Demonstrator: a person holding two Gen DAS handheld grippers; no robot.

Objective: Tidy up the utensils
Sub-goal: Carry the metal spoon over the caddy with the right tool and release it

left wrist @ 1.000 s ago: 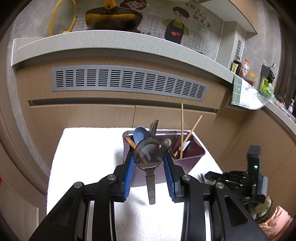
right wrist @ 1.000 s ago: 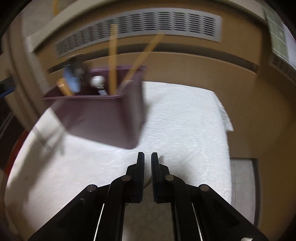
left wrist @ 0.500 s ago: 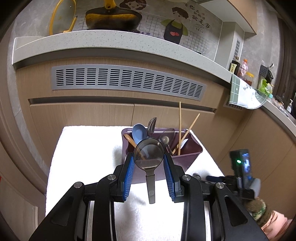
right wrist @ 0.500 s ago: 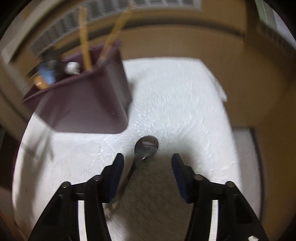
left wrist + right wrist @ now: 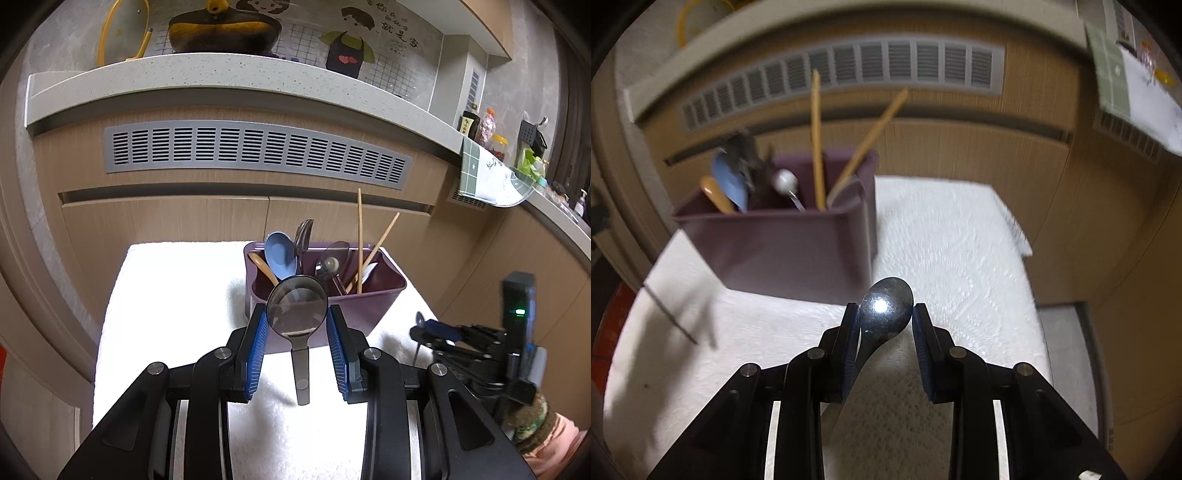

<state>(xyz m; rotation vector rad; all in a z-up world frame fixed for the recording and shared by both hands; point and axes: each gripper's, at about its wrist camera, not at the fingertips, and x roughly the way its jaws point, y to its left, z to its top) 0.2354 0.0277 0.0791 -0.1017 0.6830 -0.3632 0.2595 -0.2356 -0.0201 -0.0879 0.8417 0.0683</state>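
Observation:
A purple utensil bin (image 5: 373,295) stands on a white towel (image 5: 166,295) and holds a blue spoon (image 5: 280,254), metal spoons and chopsticks (image 5: 359,236). My left gripper (image 5: 297,317) is shut on the bowl of a dark round ladle-like spoon (image 5: 297,308), held just in front of the bin. My right gripper (image 5: 884,317) is shut on the bowl of a metal spoon (image 5: 886,308), lifted above the towel (image 5: 960,258) right of the bin (image 5: 783,247). The right gripper also shows in the left wrist view (image 5: 424,328).
Wooden cabinet fronts with a grey vent grille (image 5: 255,155) rise behind the towel. A stone counter (image 5: 221,85) above carries a dark pan (image 5: 221,29). A green cloth (image 5: 487,173) hangs off the counter at right. The towel's right edge (image 5: 1027,251) drops off.
My right gripper opened around the metal spoon lying on the towel, then shut on its bowl and lifted it. My left gripper kept holding its spoon nearly still.

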